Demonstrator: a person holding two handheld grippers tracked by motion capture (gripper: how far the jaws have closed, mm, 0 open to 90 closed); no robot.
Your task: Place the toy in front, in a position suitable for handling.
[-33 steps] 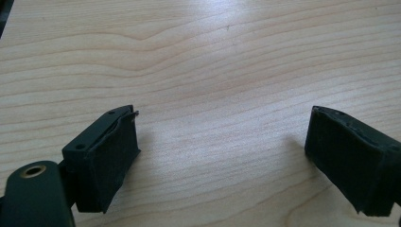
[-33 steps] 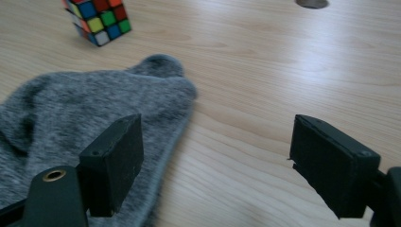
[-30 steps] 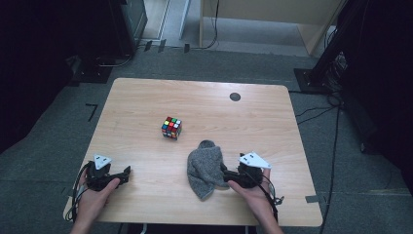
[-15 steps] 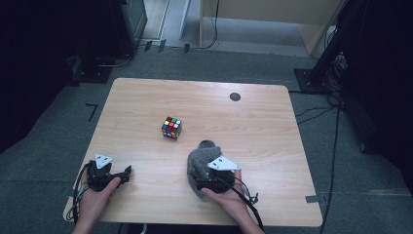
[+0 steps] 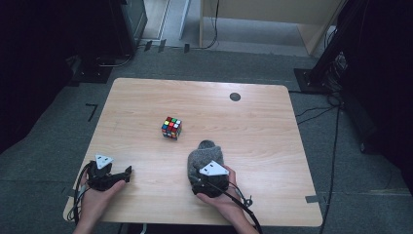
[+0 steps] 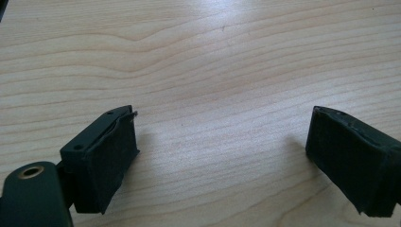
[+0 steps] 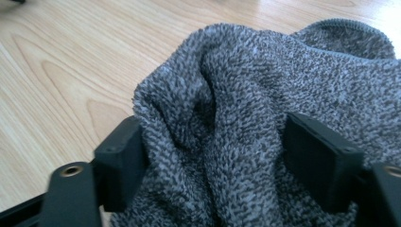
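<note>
My right gripper (image 7: 213, 156) over crumpled grey fleece cloth (image 5: 204, 157), jaws just closing, cloth bunched between them, pads pressing its folds on both sides. Cloth lies near front edge of light wooden table (image 5: 272, 141), just this side of multicoloured puzzle cube (image 5: 171, 127). My left gripper (image 6: 222, 156) far left of cloth, jaws wide, bare wood between. Open tabletop beyond cube and right of cloth.

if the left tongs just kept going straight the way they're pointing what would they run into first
Probably nothing soon. The left tongs point rightward along the table, jaws open over bare wood. The grey cloth under the right tongs lies roughly in that line, so it would likely come first, though depth is hard to judge.
</note>
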